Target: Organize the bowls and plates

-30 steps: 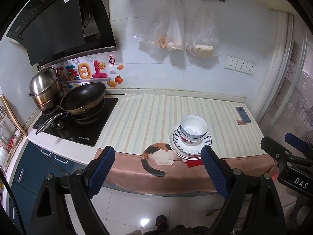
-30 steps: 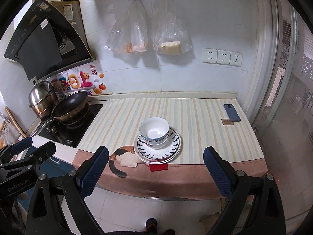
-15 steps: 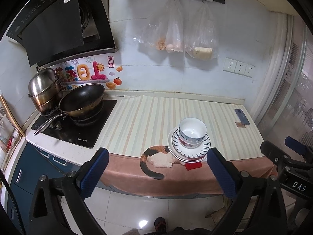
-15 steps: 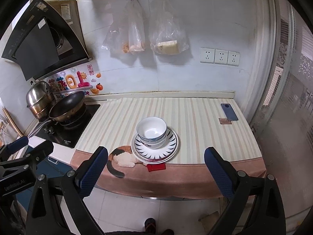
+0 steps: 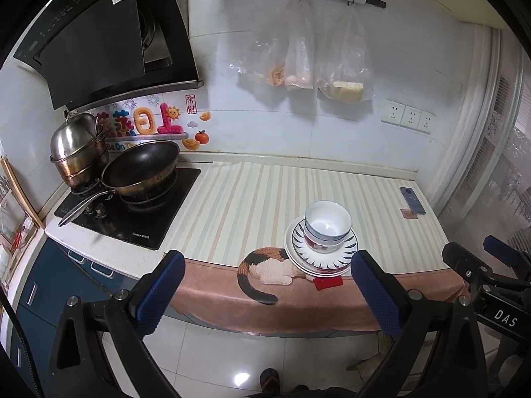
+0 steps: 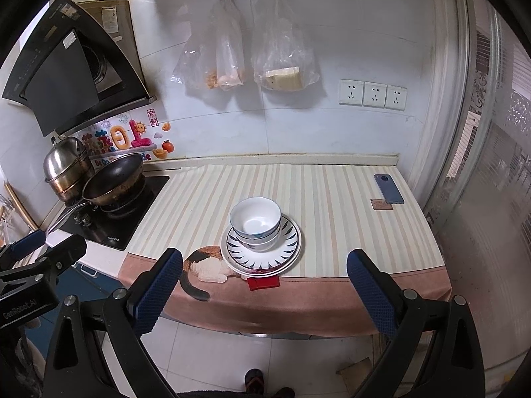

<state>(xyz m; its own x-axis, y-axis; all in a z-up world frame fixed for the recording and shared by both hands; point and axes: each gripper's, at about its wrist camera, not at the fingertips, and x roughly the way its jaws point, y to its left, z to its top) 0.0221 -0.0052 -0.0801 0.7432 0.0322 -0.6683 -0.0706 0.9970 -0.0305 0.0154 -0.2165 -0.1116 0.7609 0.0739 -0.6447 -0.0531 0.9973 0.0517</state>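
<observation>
A stack of white bowls (image 5: 327,229) (image 6: 255,224) sits on a stack of plates with dark ray pattern (image 5: 346,255) (image 6: 288,242), near the counter's front edge on a striped cloth. My left gripper (image 5: 267,290) is open and empty, held back from the counter, left of the stack. My right gripper (image 6: 264,287) is open and empty, also back from the counter, in front of the stack. Each gripper shows at the edge of the other's view.
A black wok (image 5: 141,169) and a steel pot (image 5: 78,151) stand on the stove (image 5: 132,214) at the left. A phone (image 6: 388,188) lies at the counter's far right. Plastic bags (image 6: 245,53) hang on the wall. The cloth has a cat print (image 5: 268,265) and a red tag (image 6: 264,282).
Both grippers have drawn back from the counter, so the stack looks smaller and farther. The left gripper's jaws have opened wider. The dishes have not moved.
</observation>
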